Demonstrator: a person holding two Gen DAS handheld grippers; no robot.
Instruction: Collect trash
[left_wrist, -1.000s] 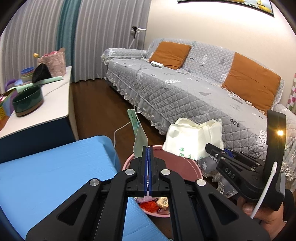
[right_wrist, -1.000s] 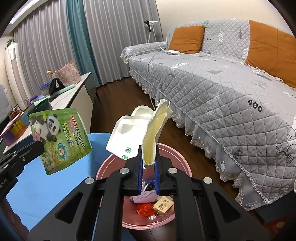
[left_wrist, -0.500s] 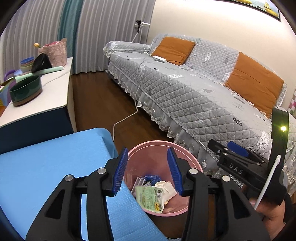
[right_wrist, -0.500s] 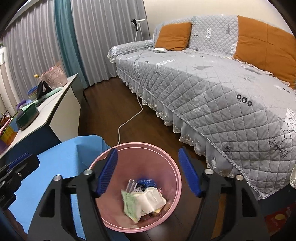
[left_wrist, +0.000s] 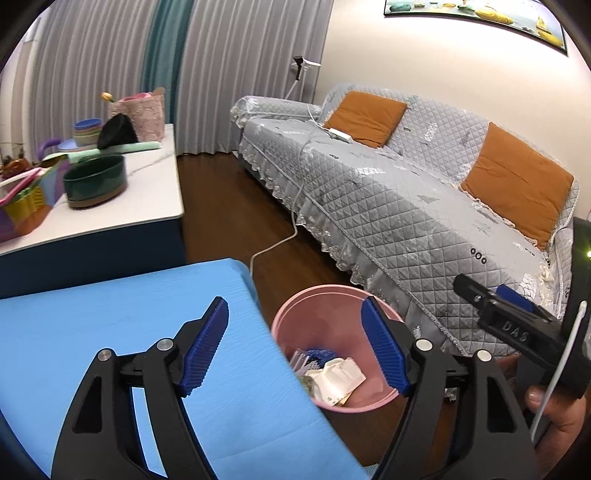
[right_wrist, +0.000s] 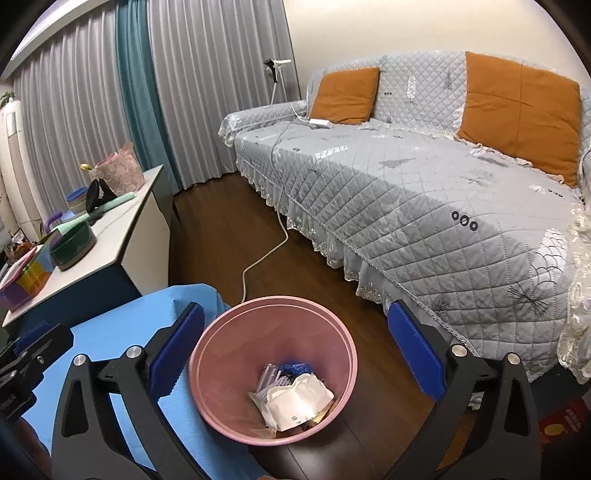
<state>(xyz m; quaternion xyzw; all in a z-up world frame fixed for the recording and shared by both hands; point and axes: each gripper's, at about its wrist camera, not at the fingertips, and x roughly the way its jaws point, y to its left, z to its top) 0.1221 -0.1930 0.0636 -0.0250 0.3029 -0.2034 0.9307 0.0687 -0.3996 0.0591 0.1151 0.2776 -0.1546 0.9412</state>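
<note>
**Both grippers spread wide above the pink bin, nothing held**

At far left a white-topped cabinet carries a dark green bowl, a stack of small coloured bowls, a black pouch and a pink lace basket. Grey curtains with one teal panel hang behind it.

Below the cabinet, a bright blue surface fills the lower left. The left gripper hangs over its right edge, its blue ribbed pads set far apart and empty; one pad is over the blue surface, the other over the bin.

Just beside the blue surface, on the dark wood floor, stands the pink trash bin. In the bottom of it lies the trash: a crumpled white wrapper with green print on top, a clear wrapper and something blue behind it. A white cable runs along the floor from the sofa toward the bin.

The right gripper is directly above the bin, its fingers straddling the rim on both sides, jaws fully apart and grasping nothing. In the left wrist view it shows at the right edge, with the person's hand gripping it.

To the right, a sofa with a grey quilted cover runs along the wall, holding two orange cushions and a white power strip.
</note>
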